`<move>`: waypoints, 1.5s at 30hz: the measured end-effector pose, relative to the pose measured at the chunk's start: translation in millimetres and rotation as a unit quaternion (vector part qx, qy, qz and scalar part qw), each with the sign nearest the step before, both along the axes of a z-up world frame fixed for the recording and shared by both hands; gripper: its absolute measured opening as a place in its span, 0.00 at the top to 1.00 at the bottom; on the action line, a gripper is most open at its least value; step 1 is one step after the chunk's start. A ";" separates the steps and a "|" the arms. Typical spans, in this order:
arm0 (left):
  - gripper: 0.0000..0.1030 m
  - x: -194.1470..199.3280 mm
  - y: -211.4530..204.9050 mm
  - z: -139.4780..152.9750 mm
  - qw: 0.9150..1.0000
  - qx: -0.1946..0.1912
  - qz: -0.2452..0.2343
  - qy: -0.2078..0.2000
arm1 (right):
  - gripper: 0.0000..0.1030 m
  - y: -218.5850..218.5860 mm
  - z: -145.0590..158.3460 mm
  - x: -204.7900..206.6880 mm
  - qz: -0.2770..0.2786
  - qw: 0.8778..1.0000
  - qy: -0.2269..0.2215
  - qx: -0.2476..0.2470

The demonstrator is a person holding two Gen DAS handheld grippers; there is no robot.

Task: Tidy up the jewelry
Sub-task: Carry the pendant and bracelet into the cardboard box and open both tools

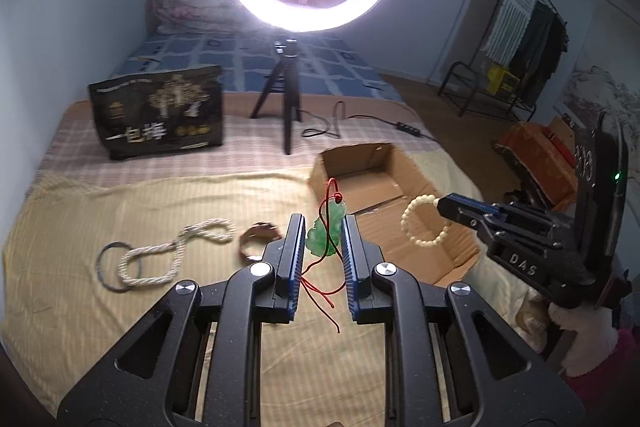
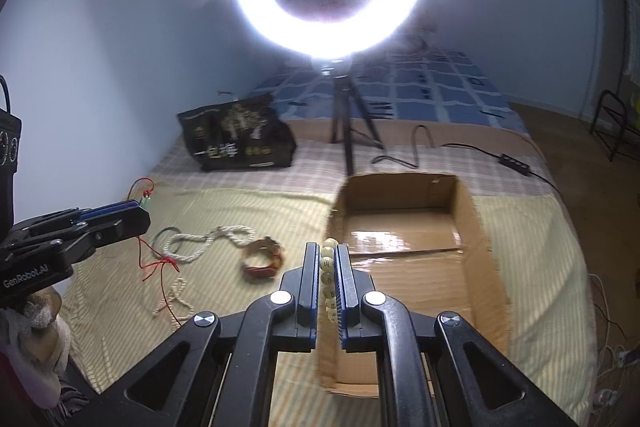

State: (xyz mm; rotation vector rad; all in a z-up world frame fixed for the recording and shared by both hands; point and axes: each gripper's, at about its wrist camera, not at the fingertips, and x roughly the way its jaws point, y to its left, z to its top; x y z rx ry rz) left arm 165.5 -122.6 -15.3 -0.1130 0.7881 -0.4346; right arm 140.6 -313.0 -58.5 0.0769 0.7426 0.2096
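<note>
Two grippers over yellow striped bedspread (image 1: 120,307), open brown cardboard box (image 2: 476,227) centre right, left gripper (image 1: 320,227) clamped on green carved jade pendant (image 1: 320,239) lower centre, right gripper (image 2: 329,251) clenched on cream beaded bracelet (image 2: 327,267) lower centre.

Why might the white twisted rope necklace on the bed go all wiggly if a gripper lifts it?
The white rope necklace lies in loose curves, so it is probably floppy and would droop. Its long loop might snag the thin dark ring underneath.

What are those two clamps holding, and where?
Left tool pinches the green pendant by its sides; right tool grips the cream bead bracelet along one stretch of beads.
</note>
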 end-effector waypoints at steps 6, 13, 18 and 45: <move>0.84 8.7 -33.7 -2.6 1.000 -0.018 -0.020 0.010 | 0.95 -32.7 -8.9 -3.6 -0.032 0.999 0.013 -0.006; 0.84 15.0 -75.8 -13.1 0.998 -0.030 -0.046 0.023 | 0.95 -56.9 -21.3 -8.4 -0.051 0.998 0.031 -0.010; 0.84 24.2 -98.2 -25.8 0.997 -0.031 -0.054 0.037 | 0.95 -65.8 -28.3 -8.0 -0.056 0.998 0.041 -0.012; 0.52 42.0 -108.6 -45.8 0.999 -0.001 -0.037 0.033 | 0.39 -80.9 -34.0 -11.9 -0.086 0.995 0.042 -0.019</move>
